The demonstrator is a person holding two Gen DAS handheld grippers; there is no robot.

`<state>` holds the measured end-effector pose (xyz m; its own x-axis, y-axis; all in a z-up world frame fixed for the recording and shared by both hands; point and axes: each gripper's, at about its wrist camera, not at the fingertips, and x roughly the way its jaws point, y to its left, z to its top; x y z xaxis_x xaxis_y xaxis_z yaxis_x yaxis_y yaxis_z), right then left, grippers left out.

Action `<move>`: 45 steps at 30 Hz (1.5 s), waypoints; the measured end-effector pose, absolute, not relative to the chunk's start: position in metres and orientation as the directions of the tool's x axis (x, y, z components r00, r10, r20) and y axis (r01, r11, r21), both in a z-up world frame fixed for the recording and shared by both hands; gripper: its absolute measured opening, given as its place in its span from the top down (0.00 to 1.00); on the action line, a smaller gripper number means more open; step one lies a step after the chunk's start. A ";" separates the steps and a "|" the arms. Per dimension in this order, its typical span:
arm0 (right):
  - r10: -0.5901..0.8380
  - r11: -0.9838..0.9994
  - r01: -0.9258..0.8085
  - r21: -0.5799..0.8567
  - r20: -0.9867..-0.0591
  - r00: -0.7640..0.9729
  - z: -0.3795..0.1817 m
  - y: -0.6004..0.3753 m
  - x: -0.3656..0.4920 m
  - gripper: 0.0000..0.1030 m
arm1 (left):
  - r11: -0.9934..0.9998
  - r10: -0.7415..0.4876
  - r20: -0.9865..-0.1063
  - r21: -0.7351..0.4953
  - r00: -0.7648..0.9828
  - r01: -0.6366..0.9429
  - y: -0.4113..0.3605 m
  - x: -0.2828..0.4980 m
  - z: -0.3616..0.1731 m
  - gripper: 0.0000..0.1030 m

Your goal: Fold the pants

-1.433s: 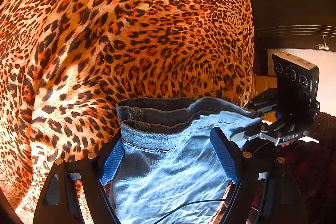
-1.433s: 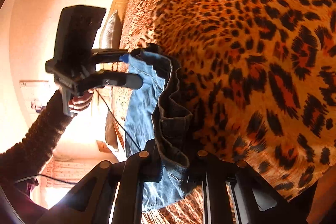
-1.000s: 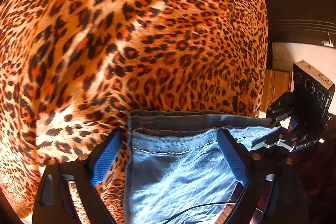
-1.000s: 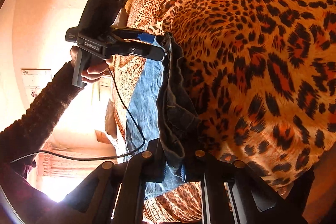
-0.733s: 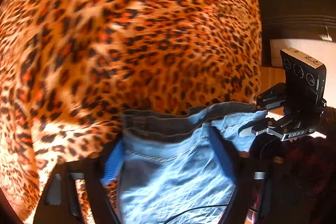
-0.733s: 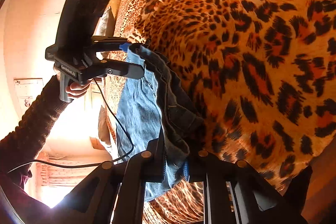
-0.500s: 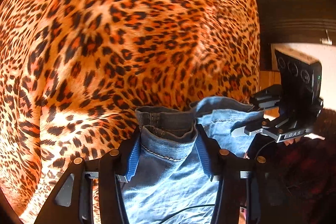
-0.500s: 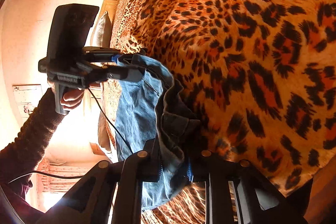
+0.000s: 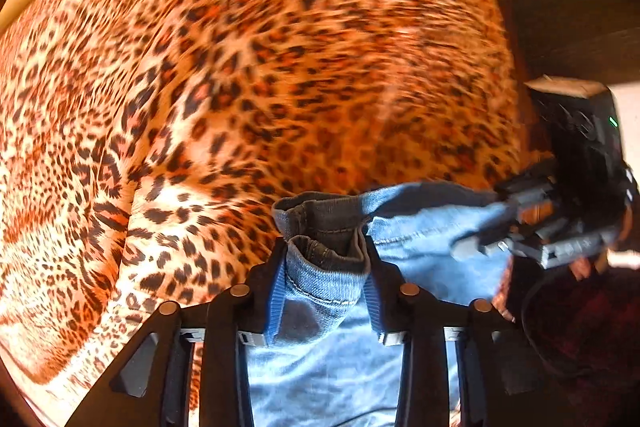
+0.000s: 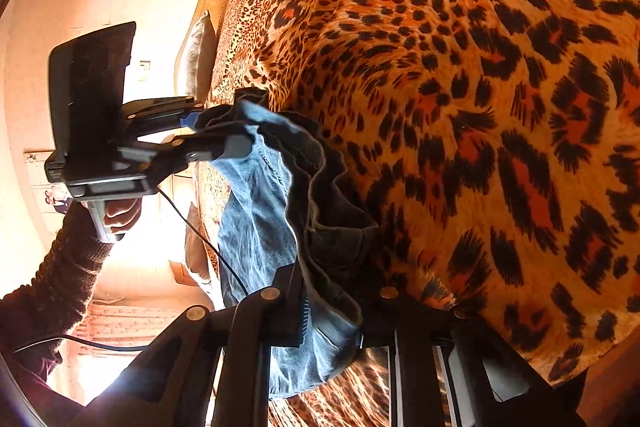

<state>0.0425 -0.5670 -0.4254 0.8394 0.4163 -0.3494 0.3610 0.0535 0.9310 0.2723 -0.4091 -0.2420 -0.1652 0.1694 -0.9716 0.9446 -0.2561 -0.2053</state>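
The pants are blue jeans (image 9: 432, 235), held up over a leopard-print bed (image 9: 280, 67). My left gripper (image 9: 325, 259) is shut on one corner of the jeans' edge, the denim bunched between its blue pads. My right gripper shows at the right of the left wrist view (image 9: 500, 227), gripping the other corner. In the right wrist view the right gripper (image 10: 332, 303) is shut on the jeans (image 10: 260, 211), and the left gripper (image 10: 224, 131) pinches the far corner. The edge sags in folds between the two grippers.
The leopard bedspread (image 10: 480, 107) fills most of both views. Pillows (image 10: 198, 55) stand at the bed's head by a pale wall. A dark panel (image 9: 572, 27) lies at the upper right of the left wrist view. A cable (image 10: 208, 239) trails from the left gripper.
My left gripper has closed on the jeans' corner; it was open around the edge before. The two grippers have come closer together, so the edge between them now sags and bunches.
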 end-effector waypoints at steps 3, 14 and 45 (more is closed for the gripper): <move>0.416 0.046 0.368 0.929 -0.352 0.839 -0.426 -0.568 0.045 0.89 | -0.212 0.185 -0.971 -0.193 -0.154 0.958 -0.413 0.273 -0.256 0.72; 0.402 0.176 0.357 0.917 -0.398 0.824 -0.372 -0.568 0.069 0.93 | -0.124 0.011 -0.978 -0.210 -0.210 0.970 -0.363 0.278 -0.197 0.83; 0.410 0.362 0.338 0.869 -0.474 0.779 -0.275 -0.482 0.124 0.94 | 0.081 -0.258 -0.950 -0.204 -0.177 0.976 -0.224 0.334 -0.119 0.88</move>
